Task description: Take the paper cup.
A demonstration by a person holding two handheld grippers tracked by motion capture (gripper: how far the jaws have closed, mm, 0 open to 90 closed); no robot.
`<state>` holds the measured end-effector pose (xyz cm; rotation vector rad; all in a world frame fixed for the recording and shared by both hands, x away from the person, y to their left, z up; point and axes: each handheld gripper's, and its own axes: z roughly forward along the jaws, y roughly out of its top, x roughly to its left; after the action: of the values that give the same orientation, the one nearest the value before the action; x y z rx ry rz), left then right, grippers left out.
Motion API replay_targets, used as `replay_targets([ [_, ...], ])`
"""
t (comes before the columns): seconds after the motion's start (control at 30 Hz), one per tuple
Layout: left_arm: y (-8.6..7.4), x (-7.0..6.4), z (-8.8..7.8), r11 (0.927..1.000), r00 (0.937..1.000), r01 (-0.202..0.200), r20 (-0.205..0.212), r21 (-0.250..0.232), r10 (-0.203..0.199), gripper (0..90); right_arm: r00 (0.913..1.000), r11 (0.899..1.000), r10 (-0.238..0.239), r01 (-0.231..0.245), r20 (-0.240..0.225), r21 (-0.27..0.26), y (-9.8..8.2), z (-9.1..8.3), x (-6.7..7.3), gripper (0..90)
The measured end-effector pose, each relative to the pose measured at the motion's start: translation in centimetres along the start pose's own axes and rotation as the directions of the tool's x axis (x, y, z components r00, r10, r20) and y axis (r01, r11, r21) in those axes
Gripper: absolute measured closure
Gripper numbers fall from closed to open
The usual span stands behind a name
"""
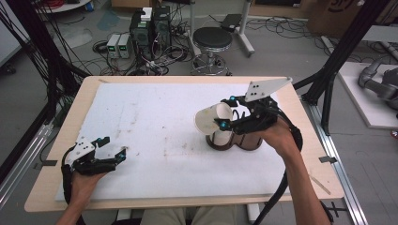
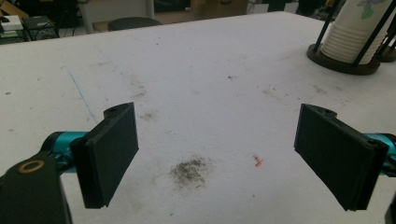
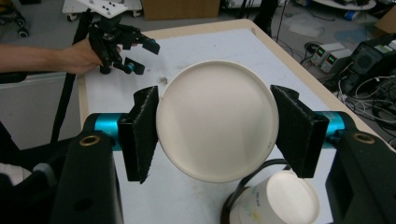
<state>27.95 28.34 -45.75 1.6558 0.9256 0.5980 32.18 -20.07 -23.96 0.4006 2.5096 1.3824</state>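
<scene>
Room: cable-strewn floor, stool past the table's (image 1: 300, 173) far edge.
High view: my right gripper (image 1: 226, 112) clamps a smooth paper cup (image 1: 213, 118) sideways over the rack (image 1: 234, 140) near the right edge, likely for stacking.
Left gripper view: my left gripper (image 2: 217, 154) idles wide open, empty, over stained white foam.
Right gripper view: flat pads (image 3: 140, 135) pinch the cup's round base.

A cream-white paper cup (image 3: 217, 120) sits between black pads. At five o'clock, a white cup stack (image 3: 279, 198) in a dark brown holder (image 1: 234, 142). The white table cover (image 2: 196, 84) bears grey smudges.
</scene>
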Motion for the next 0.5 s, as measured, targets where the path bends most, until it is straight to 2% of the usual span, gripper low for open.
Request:
replay_targets([
  [0.1,0.0,0.0,0.0,1.0,1.0,0.001,0.002,0.0,-0.001,13.6,0.9999,1.0,0.01,-0.009,0.008,-0.022,-0.5,0.4,0.4,37.2],
  [0.2,0.0,0.1,0.0,1.0,1.0,0.003,0.003,0.003,-0.003,13.6,0.9996,0.998,0.028,-0.028,-0.002,-0.056,-1.0,0.7,0.5,37.2],
  [0.33,0.0,0.1,0.0,1.0,1.0,0.006,0.005,0.001,-0.006,13.6,0.9996,0.998,0.027,-0.027,-0.004,-0.055,-1.6,1.4,0.9,37.2],
  [0.5,0.0,0.1,0.0,1.0,1.0,0.007,0.006,-0.002,-0.007,13.6,0.9991,0.995,0.037,-0.039,-0.018,-0.088,-2.1,2.2,1.4,37.2],
])
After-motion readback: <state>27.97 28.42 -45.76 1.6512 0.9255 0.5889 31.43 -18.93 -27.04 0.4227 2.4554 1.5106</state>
